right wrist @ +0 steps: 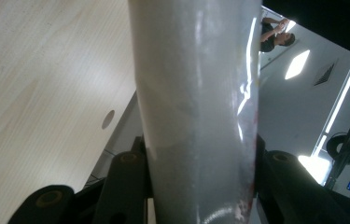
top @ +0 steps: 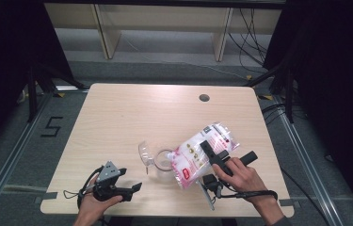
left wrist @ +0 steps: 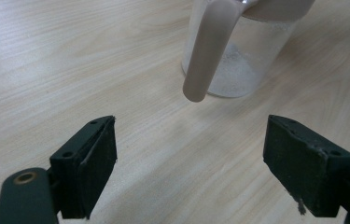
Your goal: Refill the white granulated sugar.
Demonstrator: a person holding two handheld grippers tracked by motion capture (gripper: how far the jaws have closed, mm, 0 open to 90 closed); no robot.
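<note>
Pouring work at a pale wooden table [top: 117, 122], seen as I run the two hand-held grippers from afar. At the near left edge my left gripper [top: 134, 187] rests low over the tabletop, its jaws spread wide with nothing between them; from the left gripper view it looks straight at the clear plastic measuring jug [left wrist: 238, 51], which stands upright a short way ahead, handle [left wrist: 207, 51] turned toward the camera and a thin layer of white grains on its bottom. In the high view that jug [top: 155, 159] sits near the middle of the table, just left of the bag. To its right, my right gripper [top: 214, 155] is clamped across a white plastic bag with pink and red print [top: 202, 153], held up off the table and tipped so that its lower end hangs beside the jug's rim; the right gripper view has the bag's pale, glossy side [right wrist: 196, 107] pinched between the two black jaws. Whether the bag's mouth is open I cannot tell. I judge the step to be emptying the bag into the jug, barely begun. Next I would need the bag's mouth brought squarely over the rim and tilted further, while the free left gripper takes the handle to steady the jug.
</note>
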